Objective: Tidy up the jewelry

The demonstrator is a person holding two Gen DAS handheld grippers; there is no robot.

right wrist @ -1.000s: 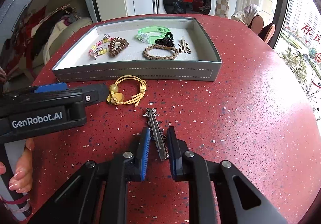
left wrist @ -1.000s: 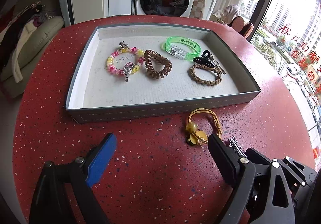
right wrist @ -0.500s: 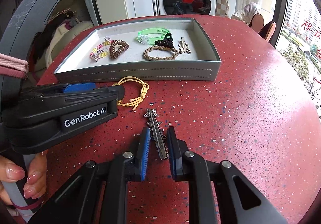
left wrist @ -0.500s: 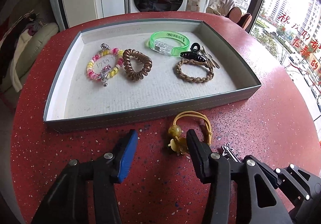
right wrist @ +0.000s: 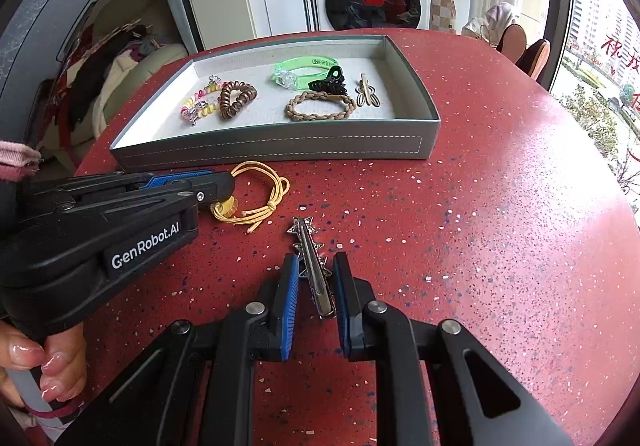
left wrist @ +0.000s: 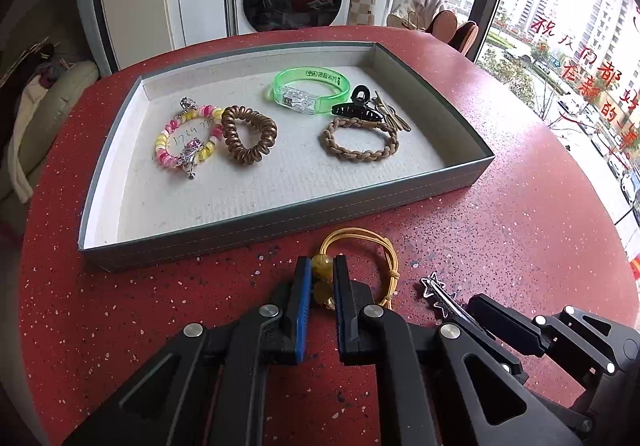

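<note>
Just in front of the shallow grey jewelry tray, on the speckled red tabletop, sits the yellow cord hair tie with amber beads. Its bead end sits right between the left gripper fingers, which look closed down on the beads, while the cord loop trails off to the right, parallel to the tray's front wall. So the left side is basically on its item; lifting forward over that wall looks like the obvious next bit.

Slightly further from the tray lies the silver star-studded metal hair clip. Its long axis points straight at the tray, lined up with the right gripper. Those fingers straddle its near half, narrowly apart, and I can't tell if the pads actually touch it.
</note>
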